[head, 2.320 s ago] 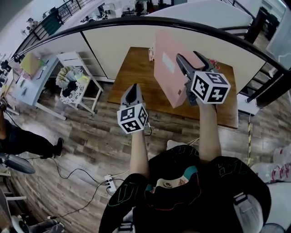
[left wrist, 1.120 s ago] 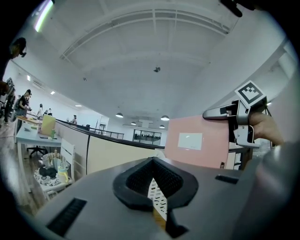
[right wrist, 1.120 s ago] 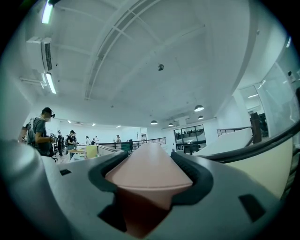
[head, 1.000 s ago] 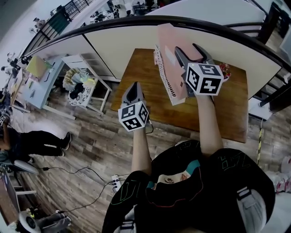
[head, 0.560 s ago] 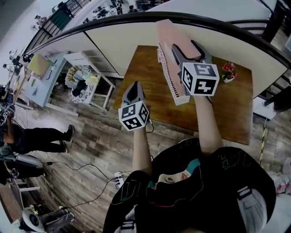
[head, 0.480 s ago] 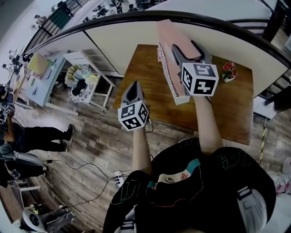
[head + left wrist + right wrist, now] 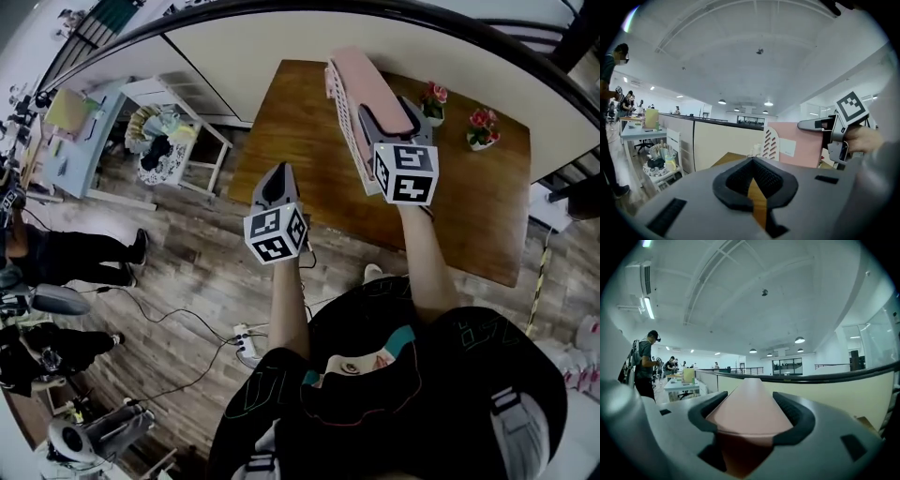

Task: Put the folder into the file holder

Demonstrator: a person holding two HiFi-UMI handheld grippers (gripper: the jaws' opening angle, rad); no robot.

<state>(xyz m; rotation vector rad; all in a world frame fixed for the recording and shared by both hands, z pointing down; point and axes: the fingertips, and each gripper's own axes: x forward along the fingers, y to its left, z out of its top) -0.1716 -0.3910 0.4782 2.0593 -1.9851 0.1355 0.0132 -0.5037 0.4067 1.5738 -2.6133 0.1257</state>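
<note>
Pink folder (image 7: 378, 86) is swinging edge-on along the file holder (image 7: 344, 131) at its left, right gripper (image 7: 389, 114) jaws clamping it.

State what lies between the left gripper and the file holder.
Only bare wooden table. The head view shows nothing standing between the left gripper and the white file holder.

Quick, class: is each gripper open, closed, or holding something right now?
Left gripper: closed, holding nothing.
Right gripper: closed on the folder.
</note>
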